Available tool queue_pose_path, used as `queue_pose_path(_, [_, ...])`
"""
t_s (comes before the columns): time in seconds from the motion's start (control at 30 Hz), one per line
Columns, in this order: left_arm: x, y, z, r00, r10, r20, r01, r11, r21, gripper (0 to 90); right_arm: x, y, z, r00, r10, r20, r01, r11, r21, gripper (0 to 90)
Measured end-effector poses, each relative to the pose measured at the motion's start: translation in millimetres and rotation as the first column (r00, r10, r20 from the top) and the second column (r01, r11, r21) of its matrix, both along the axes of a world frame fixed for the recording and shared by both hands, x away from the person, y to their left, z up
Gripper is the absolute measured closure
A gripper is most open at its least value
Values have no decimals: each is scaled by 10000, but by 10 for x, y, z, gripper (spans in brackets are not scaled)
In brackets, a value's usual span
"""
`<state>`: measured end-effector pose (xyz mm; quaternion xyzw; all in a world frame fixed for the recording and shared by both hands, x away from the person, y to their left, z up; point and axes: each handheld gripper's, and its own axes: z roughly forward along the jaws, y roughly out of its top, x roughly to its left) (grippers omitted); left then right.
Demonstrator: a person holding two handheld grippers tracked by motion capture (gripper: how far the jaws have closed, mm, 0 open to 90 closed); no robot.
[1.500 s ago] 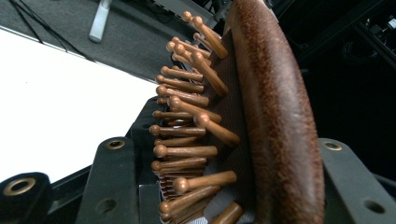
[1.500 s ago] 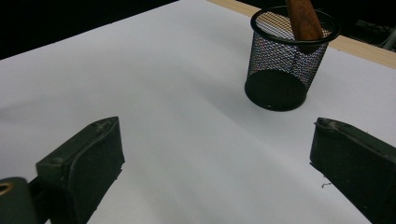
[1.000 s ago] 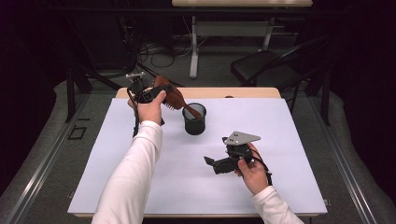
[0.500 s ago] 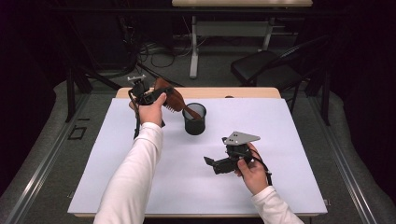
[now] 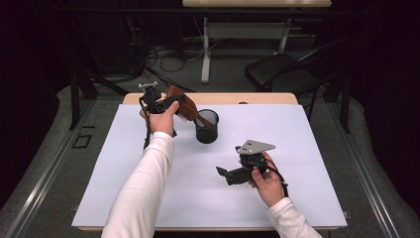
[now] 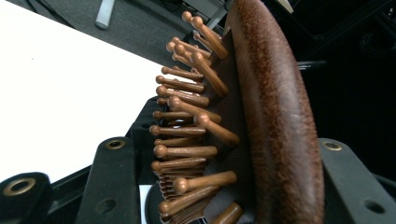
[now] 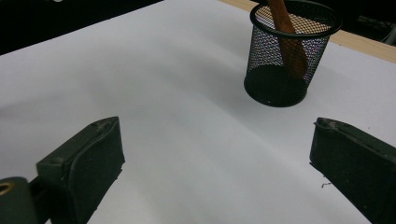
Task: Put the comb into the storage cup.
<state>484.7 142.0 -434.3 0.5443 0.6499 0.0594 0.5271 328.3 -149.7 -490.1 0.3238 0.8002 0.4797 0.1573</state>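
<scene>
L gripper [image 5: 166, 105] is up near the far-left part of the white table [image 5: 148, 188], jaws clamped tight on the head of a brown wooden hairbrush [image 5: 182, 105]. In the left gripper view one jaw sits on the bristle side & the other on the smooth rounded back of the brush [image 6: 271, 116], w/ the round-tipped bristles [image 6: 187, 126] sticking out toward the table side. Brush is tilted, its handle end angling down into the black mesh cup [image 5: 206, 126], which stands upright on the table just right of the L hand [image 5: 161, 119]. Right gripper view shows the handle [image 7: 286, 32] leaning inside the cup [image 7: 280, 60], resting vs the cup's wall; can't tell if it touches the bottom. R gripper [image 5: 228, 174] is low over the table nearer the person, well apart from the cup, held in the R hand [image 5: 267, 178]. Its jaws are spread wide w/ nothing btwn them, just bare table seen past them, & they point roughly toward the cup.
</scene>
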Motion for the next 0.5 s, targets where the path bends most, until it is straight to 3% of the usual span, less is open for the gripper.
queue_pose_path(0.5, [13, -58, -46, 9996, -258, -120, 261, 9994, 226, 483, 5, -1, -9, 10000, -28, -22, 28, 10000, -17, 27])
